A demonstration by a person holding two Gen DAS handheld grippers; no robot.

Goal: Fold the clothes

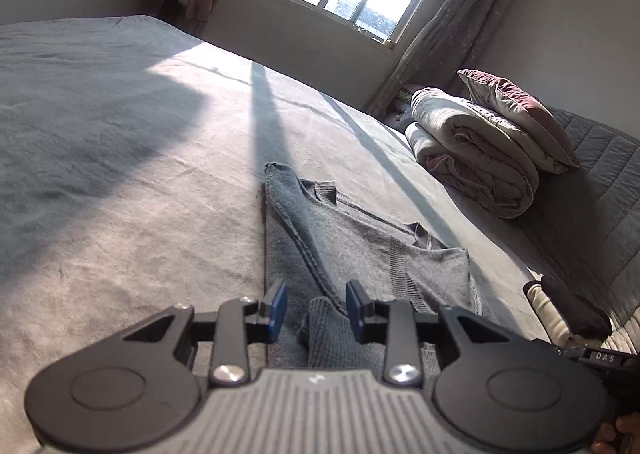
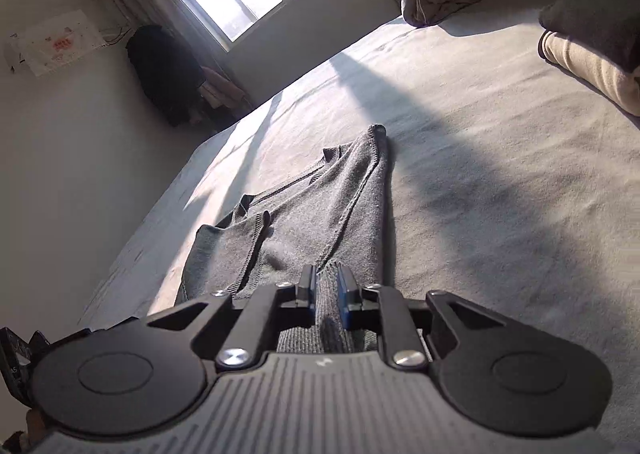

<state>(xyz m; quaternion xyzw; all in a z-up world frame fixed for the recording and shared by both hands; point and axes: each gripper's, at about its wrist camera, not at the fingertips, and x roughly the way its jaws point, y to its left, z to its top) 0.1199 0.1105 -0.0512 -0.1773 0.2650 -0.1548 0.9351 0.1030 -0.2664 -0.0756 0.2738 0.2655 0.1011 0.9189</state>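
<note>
One sweater [image 2: 320,206], two grippers [image 1: 316,304] [image 2: 325,290]

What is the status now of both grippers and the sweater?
Left gripper open over ribbed cuff. Right gripper shut on grey sweater. Sweater partly folded on bed. Nothing in the way.

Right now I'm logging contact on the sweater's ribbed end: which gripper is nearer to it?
Right. The right gripper is shut on the grey sweater, pinching its ribbed end. The left gripper is open, its fingers apart on either side of that ribbing without clamping it.

Grey ribbed sweater [image 1: 360,246], blue-padded black tongs [image 2: 327,294]
</note>
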